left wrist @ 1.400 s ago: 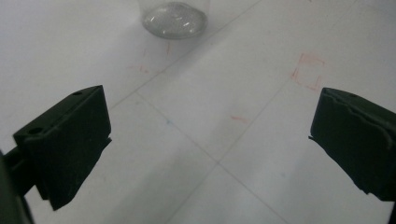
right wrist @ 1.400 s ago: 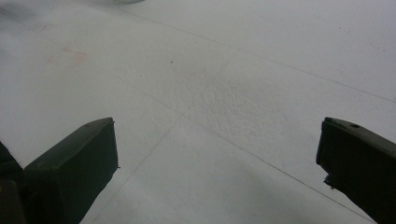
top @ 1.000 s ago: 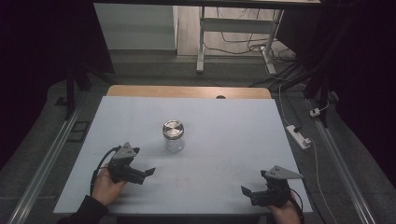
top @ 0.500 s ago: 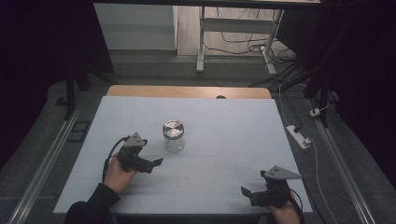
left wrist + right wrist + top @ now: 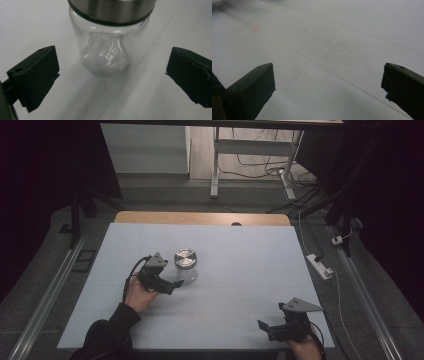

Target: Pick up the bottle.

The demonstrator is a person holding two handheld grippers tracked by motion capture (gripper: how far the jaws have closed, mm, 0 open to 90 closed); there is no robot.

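Left gripper (image 5: pixel 176 284) has closed the gap fast: a second back it sat near the desk's (image 5: pixel 250 250) left front area, well short of the jar (image 5: pixel 186 266), and now it's right up beside it, nose to the glass. In the left gripper view the jar (image 5: pixel 106 47) sits square between the jaws, which are spread wide, one either side, neither touching the glass yet. That reads as a lined-up grasp, with the squeeze the step to come.

The jar stands upright a little left of the desk's middle, steel lid (image 5: pixel 185 257) on, and it looks empty.

Right gripper (image 5: pixel 265 327) hasn't budged from the front right corner; its jaws are spread too, with bare desk (image 5: pixel 332 45) ahead of them.

The count: one jar, one lid, two grippers, two hands. Off the desk, one white power strip (image 5: pixel 320 265) lies on the floor past the right edge
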